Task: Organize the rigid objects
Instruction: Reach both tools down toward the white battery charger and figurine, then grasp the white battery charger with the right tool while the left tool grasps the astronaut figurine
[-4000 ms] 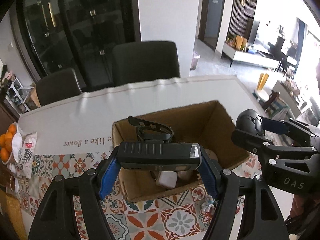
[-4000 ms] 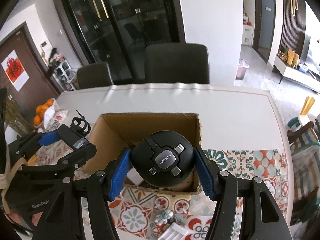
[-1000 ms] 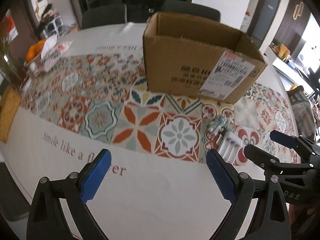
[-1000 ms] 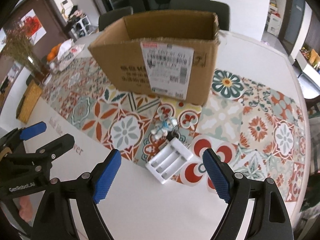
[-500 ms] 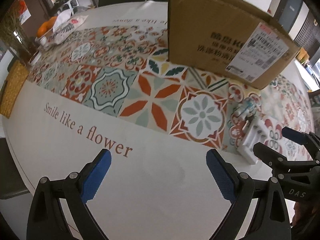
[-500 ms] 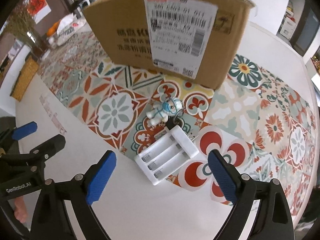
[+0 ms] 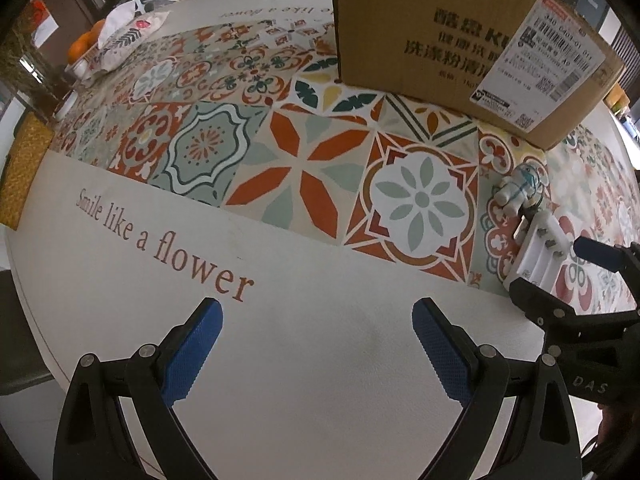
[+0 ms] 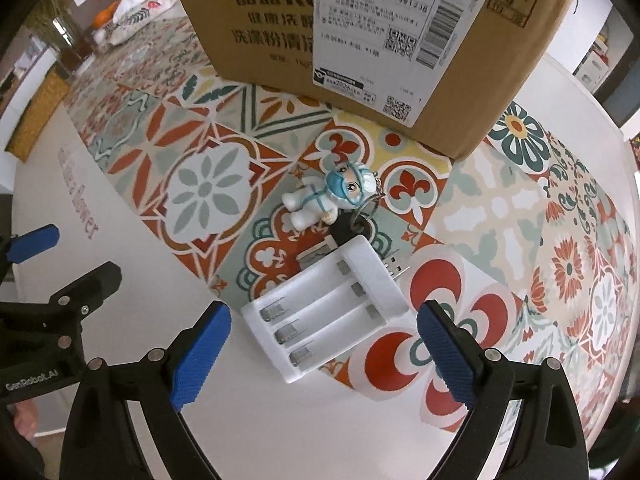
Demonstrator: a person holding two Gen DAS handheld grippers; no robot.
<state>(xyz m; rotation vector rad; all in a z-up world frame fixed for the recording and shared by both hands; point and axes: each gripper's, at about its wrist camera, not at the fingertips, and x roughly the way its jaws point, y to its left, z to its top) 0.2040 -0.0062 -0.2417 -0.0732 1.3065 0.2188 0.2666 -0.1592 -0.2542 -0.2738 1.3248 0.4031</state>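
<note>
A white battery charger (image 8: 328,308) with three empty slots lies on the patterned tablecloth, in front of the cardboard box (image 8: 360,40). My right gripper (image 8: 322,346) hangs just above it, jaws opening, the charger between the blue fingertips with neither pad touching. A small white figurine keychain (image 8: 324,200) lies just beyond the charger, towards the box. My left gripper (image 7: 316,344) is open and empty over the bare white cloth near the printed words. In the left wrist view the charger (image 7: 540,248), the figurine (image 7: 520,188) and the box (image 7: 440,32) sit to the right.
A printed bag with oranges (image 7: 120,36) sits at the table's far left. A yellow woven mat (image 7: 24,168) lies by the left edge. The round table edge (image 8: 624,152) curves close on the right.
Both grippers have sunk towards the table and the box looms larger. The right jaws stand wider apart. The items held four seconds ago are gone from both grippers.
</note>
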